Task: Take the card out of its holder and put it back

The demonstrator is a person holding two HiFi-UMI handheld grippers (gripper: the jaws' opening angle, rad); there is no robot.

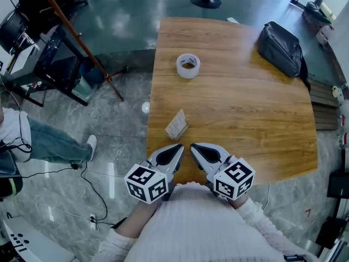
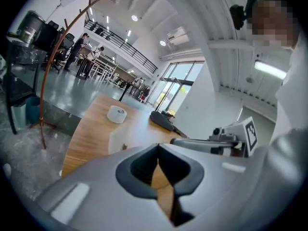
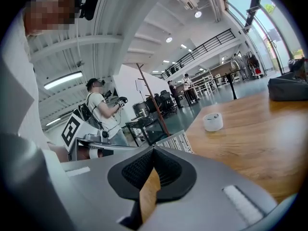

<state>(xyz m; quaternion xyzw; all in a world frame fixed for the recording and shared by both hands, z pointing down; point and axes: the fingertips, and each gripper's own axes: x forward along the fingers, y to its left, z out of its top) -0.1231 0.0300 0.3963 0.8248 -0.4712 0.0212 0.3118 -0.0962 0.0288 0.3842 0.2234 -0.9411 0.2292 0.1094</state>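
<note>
Card holder (image 1: pixel 176 125) on table (image 1: pixel 245 119), left edge — tape roll (image 1: pixel 188 65) behind, bag (image 1: pixel 281 49) far right.

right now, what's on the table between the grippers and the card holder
Nothing: head view shows only bare table between the card holder and the left gripper and right gripper.

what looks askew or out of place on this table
Nothing is spilled or damaged. The card holder sits turned at an angle to the table edge beside it; the tape roll and black bag lie well apart.
</note>
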